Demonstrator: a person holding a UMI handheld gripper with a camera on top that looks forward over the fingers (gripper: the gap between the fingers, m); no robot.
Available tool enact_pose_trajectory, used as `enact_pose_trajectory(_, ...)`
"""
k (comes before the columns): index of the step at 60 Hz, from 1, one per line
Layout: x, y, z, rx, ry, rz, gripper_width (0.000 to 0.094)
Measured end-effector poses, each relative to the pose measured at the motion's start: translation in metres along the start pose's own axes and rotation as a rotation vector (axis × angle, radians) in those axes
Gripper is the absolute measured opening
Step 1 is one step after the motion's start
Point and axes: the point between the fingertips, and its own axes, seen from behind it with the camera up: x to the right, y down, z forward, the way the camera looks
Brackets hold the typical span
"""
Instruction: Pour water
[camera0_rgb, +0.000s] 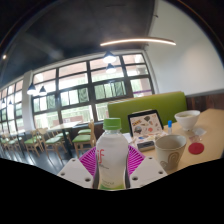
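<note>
Bottle (112, 152) clamped mid-body in the hand-held gripper (112, 170), cap on; thin plastic looks squashy, cup (170, 150) waits near the surface's edge.

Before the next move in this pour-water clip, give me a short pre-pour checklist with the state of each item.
1. Bottle held: the bottle stands upright between the pink pads, which sit against its sides. Ok.
2. Cap removed: a white cap is on the neck. Not ok for pouring.
3. Receiving vessel present: a cup stands upright on the table, beyond the fingers and apart from the bottle. Ok.
4. Cup empty: its inside is not visible. Cannot tell.
5. Path to the cup: a small red item lies beside it and a white cup stands behind; nothing lies between bottle and cup. Ok.
</note>
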Motion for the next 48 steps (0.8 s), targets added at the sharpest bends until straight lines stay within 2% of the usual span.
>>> enact_pose_trajectory(6,-0.009,-0.017,0.015,-0.009,-0.041,0.291,0.035)
enact_pose_trajectory(13,0.024,-0.04,0.034,0.007,-0.062,0.73,0.0351)
enact_pose_trajectory(22,0.079,-0.069,0.034,0.105,-0.052,1.179,0.0338)
enact_pose_trajectory(33,0.113,-0.068,0.032,0.109,-0.107,1.78,0.0352)
enact_pose_trajectory(43,0.126,-0.051,0.017,0.1,-0.038,1.988,0.0351)
enact_pose_trajectory(48,0.121,-0.05,0.021,0.08,-0.048,2.065,0.0352)
